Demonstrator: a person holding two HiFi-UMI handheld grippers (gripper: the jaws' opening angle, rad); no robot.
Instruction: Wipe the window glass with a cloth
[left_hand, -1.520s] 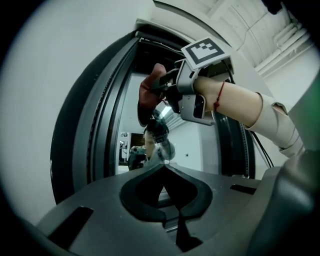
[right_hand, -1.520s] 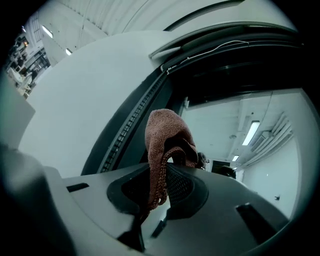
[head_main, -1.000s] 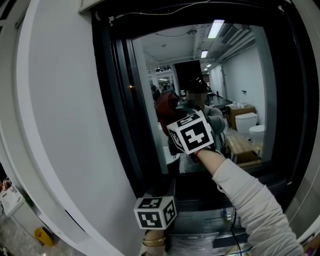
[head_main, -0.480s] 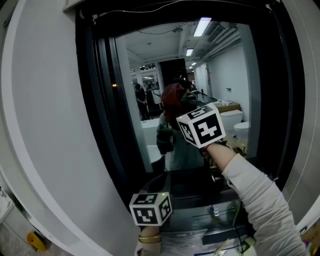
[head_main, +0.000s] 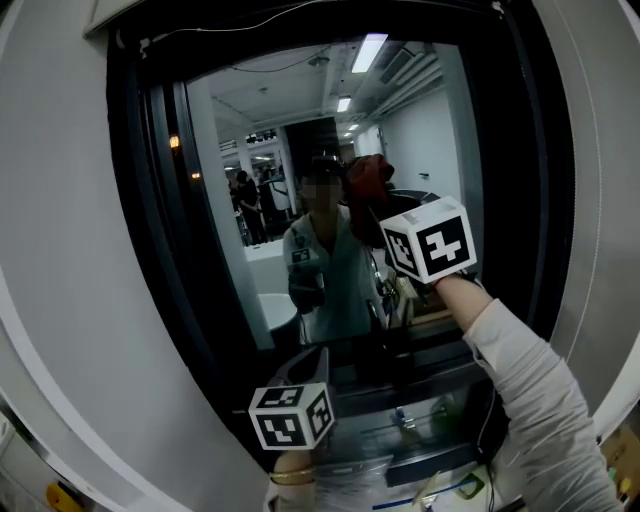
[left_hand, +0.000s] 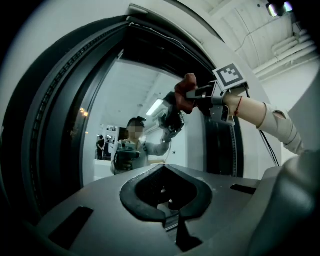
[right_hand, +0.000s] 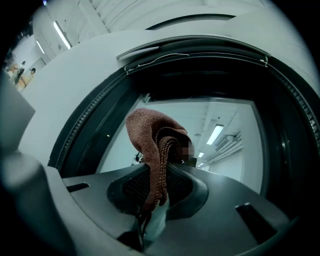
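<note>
My left gripper (left_hand: 170, 220) sits low, jaws together on nothing. The right gripper (right_hand: 150, 212) is clamped on the brown cloth (right_hand: 152, 135), up by the upper part of the window glass (right_hand: 230, 150). I'd press it flat and go in slow, overlapping strokes.

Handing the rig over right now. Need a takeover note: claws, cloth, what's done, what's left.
Right claw: shut on the red-brown cloth, raised at the upper right of the window glass; contact not certain.
Left claw: shut, nothing in it, held low below the pane.
Done: cloth gripped and up at the glass; how much is wiped can't be judged.
To do: probably sweep the cloth across the rest of the pane.
</note>
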